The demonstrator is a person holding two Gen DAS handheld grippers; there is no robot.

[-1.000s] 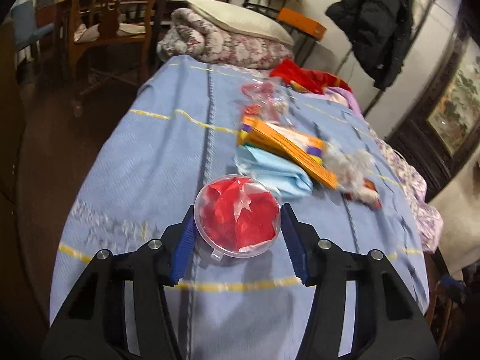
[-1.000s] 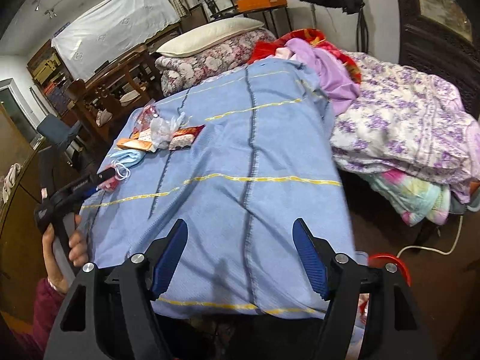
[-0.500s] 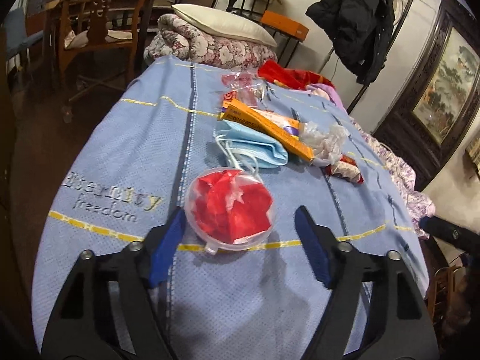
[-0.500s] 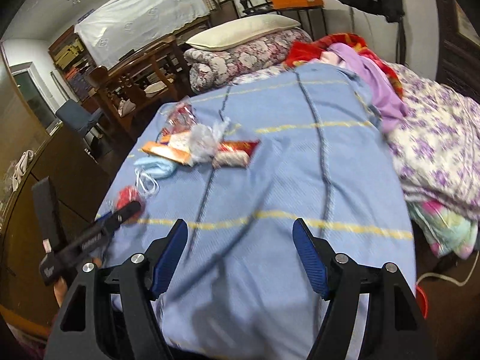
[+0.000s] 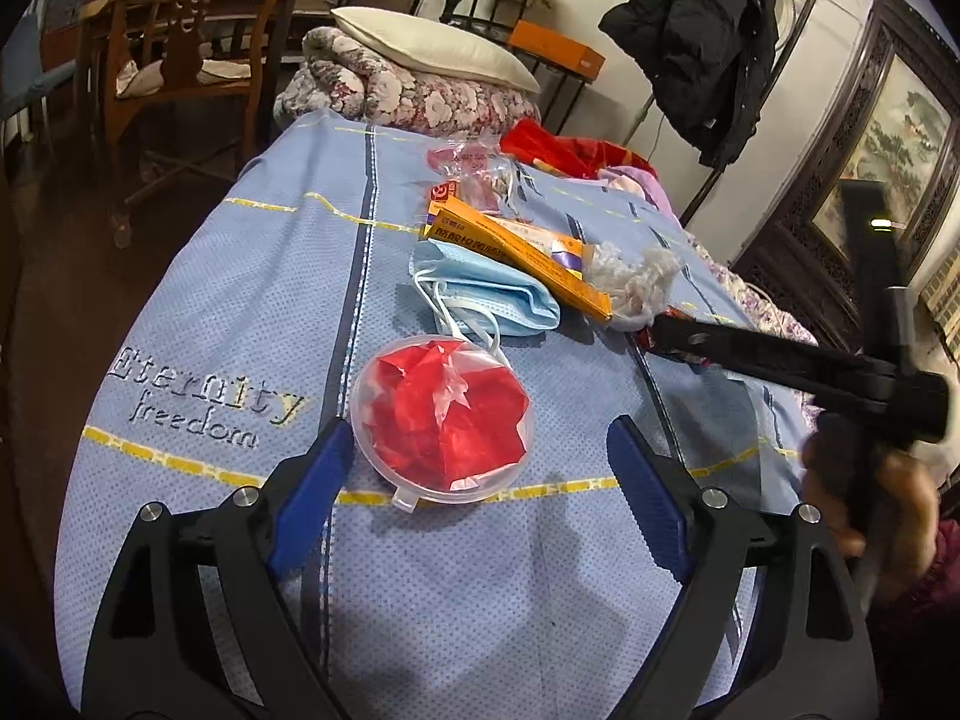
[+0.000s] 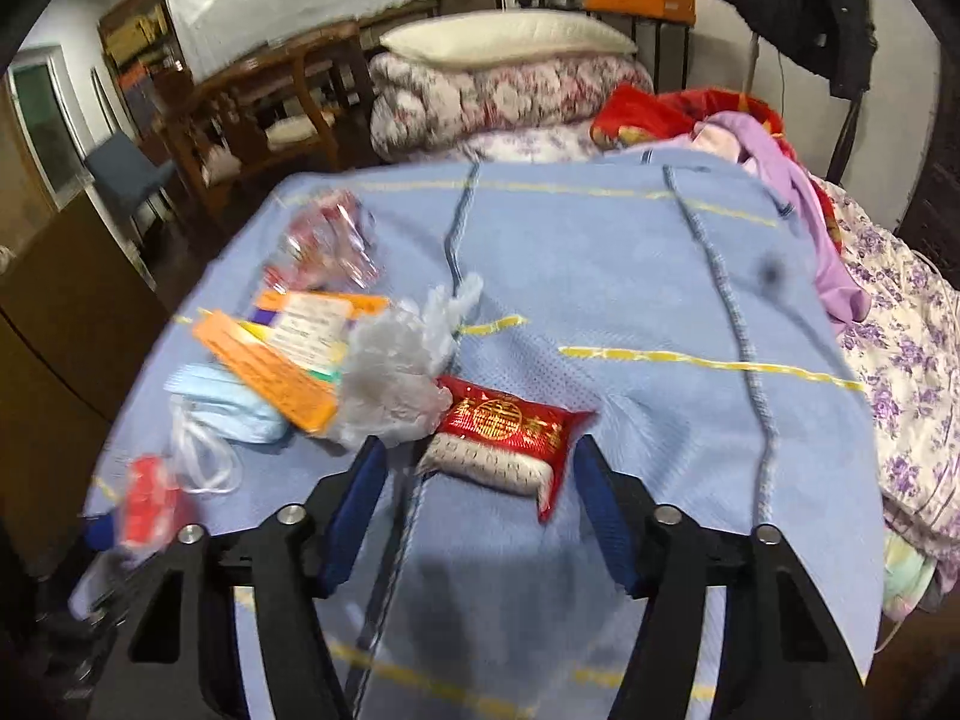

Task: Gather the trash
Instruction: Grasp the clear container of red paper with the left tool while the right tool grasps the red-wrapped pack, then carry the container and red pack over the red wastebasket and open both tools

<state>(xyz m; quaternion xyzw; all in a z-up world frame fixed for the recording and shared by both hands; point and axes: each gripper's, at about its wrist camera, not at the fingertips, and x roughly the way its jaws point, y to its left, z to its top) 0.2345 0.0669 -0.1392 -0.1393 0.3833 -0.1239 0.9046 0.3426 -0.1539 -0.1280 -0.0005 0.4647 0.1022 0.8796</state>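
On blue blanket (image 5: 240,312), round red-filled container (image 5: 443,420), face mask (image 5: 480,294), red packet (image 6: 504,429)

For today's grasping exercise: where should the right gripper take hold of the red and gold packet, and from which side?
Probably across the red and gold packet's short width, from above: it lies flat, crinkled plastic bag touching one end.
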